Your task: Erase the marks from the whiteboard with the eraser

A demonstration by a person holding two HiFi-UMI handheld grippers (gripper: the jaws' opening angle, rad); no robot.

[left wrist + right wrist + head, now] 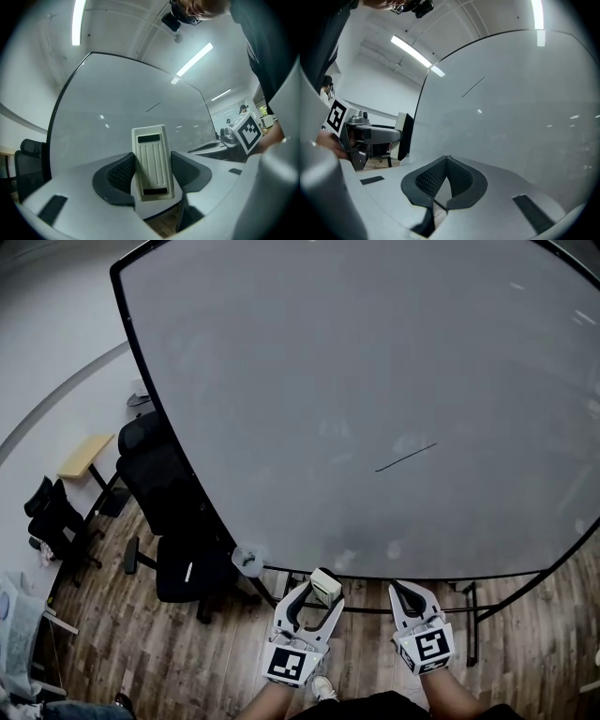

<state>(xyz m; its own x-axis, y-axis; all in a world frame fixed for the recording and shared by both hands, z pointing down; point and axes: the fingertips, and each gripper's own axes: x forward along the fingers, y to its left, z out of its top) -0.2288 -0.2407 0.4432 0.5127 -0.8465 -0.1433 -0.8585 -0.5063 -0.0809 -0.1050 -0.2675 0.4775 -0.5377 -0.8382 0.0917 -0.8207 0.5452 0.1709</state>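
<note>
Cream eraser point(151, 161) sits clamped in my left tool point(317, 600); my right tool point(403, 590) is closed, empty; one dark line point(406, 457) marks the whiteboard point(375, 352).

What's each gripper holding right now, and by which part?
The left gripper holds the eraser, its fingers pinching the two long sides, toward the end nearest the gripper body. The right gripper is shut on nothing.
</note>
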